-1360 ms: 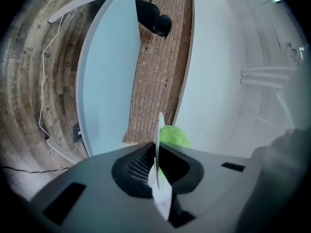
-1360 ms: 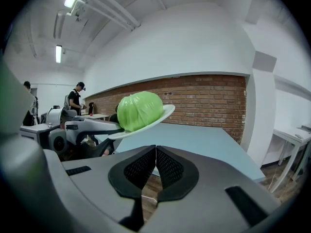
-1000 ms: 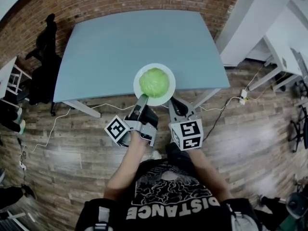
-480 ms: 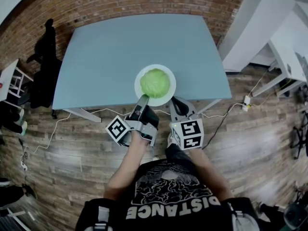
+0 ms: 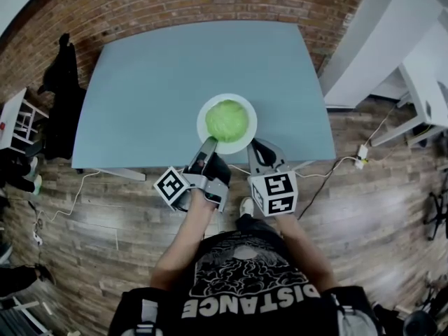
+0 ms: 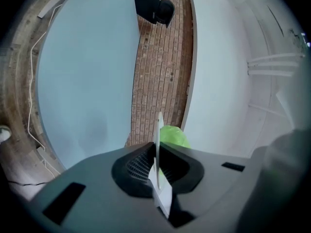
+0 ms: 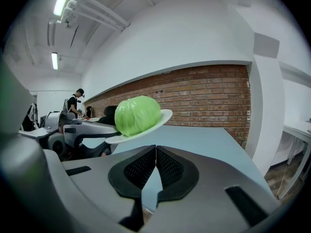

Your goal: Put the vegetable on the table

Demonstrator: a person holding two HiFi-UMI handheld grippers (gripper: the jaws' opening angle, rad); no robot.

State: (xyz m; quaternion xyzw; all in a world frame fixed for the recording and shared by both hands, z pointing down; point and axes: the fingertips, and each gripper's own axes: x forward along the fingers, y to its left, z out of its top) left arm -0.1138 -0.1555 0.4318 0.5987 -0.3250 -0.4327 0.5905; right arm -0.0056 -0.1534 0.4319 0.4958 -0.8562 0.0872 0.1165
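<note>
A green cabbage (image 5: 227, 120) lies on a white plate (image 5: 204, 109), which is held in the air over the near edge of the light blue table (image 5: 154, 82). My left gripper (image 5: 208, 145) is shut on the plate's near rim. In the left gripper view the plate (image 6: 158, 130) stands edge-on between the pads of the left gripper (image 6: 156, 152), with the cabbage (image 6: 173, 136) behind it. My right gripper (image 5: 256, 150) is shut and empty, just right of the plate. The right gripper view shows the right gripper (image 7: 155, 150) below and apart from the tilted plate (image 7: 156, 121) and cabbage (image 7: 137, 114).
A brick wall (image 5: 210, 2) runs behind the table. A dark chair with clothes (image 5: 61, 96) stands at the left. White desks (image 5: 420, 61) stand at the right. Cables and a power strip (image 5: 362, 152) lie on the wooden floor. A person (image 7: 75, 103) stands far off.
The plate with the cabbage now sits a little further in over the table's near edge. Both grippers keep the same pose and grip.
</note>
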